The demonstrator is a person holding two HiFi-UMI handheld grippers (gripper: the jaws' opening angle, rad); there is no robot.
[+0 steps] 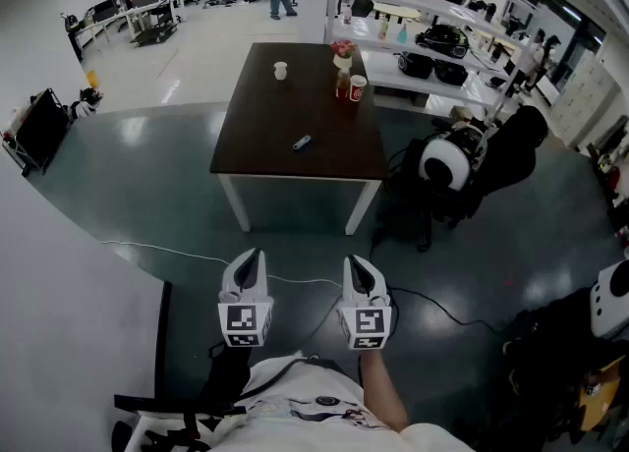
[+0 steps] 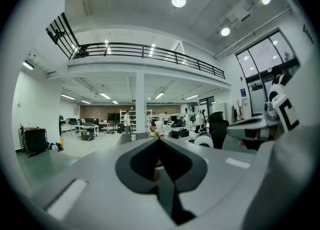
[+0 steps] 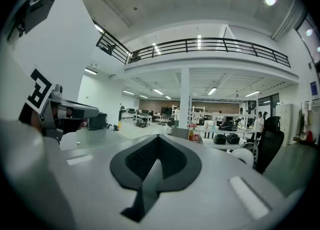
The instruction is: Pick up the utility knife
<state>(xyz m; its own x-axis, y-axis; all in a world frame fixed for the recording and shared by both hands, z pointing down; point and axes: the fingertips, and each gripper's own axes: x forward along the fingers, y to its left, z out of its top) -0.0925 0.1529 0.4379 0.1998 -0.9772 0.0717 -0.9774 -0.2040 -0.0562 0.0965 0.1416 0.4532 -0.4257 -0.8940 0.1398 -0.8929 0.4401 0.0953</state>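
The utility knife (image 1: 301,142), small and blue-grey, lies on the near half of a dark brown table (image 1: 260,111) with white legs, some way ahead of me. My left gripper (image 1: 251,256) and right gripper (image 1: 356,262) are held side by side near my body, well short of the table, pointing toward it. Both have their jaws closed together with nothing between them. In the left gripper view the shut left gripper (image 2: 159,140) fills the lower frame, and the table top shows just above its tip. The right gripper view shows the shut right gripper (image 3: 159,138) the same way.
On the table's far part stand a white cup (image 1: 280,70), a flower vase (image 1: 342,50) and a red can (image 1: 358,87). A black office chair with a white round object (image 1: 444,160) stands right of the table. A cable (image 1: 177,255) crosses the dark floor. Shelves (image 1: 432,57) line the far right.
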